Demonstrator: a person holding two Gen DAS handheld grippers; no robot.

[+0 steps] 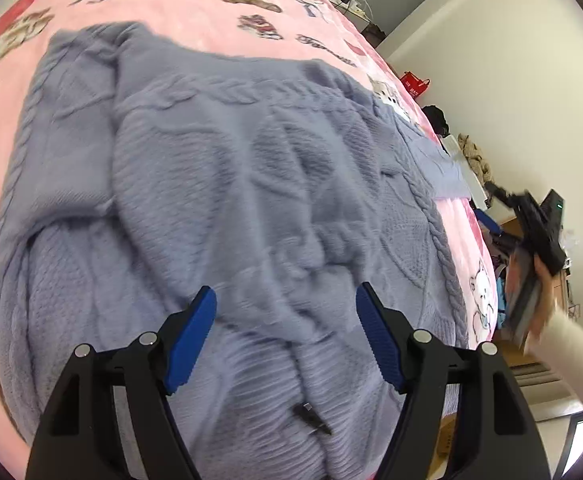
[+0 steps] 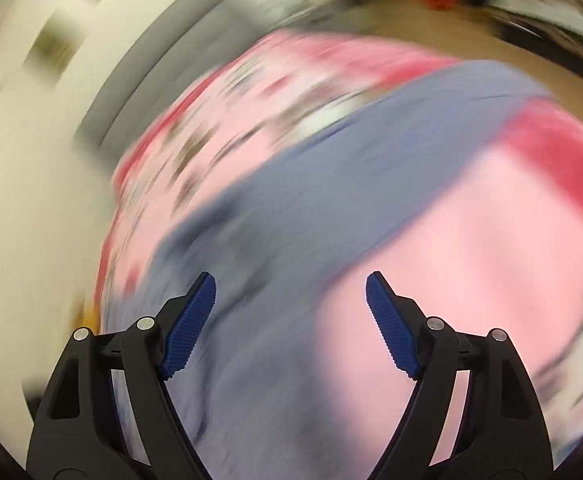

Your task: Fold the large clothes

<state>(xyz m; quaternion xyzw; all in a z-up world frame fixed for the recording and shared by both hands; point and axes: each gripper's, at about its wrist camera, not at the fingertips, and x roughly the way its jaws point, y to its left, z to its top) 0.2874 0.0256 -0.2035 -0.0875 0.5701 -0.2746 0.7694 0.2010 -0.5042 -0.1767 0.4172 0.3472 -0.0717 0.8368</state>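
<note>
A large lavender cable-knit sweater [image 1: 231, 184] lies partly folded on a pink printed blanket [image 1: 195, 8]; one sleeve is folded across its body. My left gripper [image 1: 285, 302] hovers just above the sweater's near part, open, with nothing between its blue pads. In the same view the right gripper [image 1: 539, 224] shows far right beyond the bed's edge, held by a hand with a cream sleeve. The right wrist view is heavily blurred: my right gripper [image 2: 290, 292] stands open and empty above the sweater [image 2: 331, 184] and the pink blanket [image 2: 471, 248].
The bed's right edge drops to a floor with a red bag [image 1: 413, 82], a dark heap [image 1: 437, 118] and a wooden piece of furniture [image 1: 511, 228]. A white wall [image 1: 511, 40] stands behind. A small dark tag [image 1: 311, 418] lies on the sweater near my left gripper.
</note>
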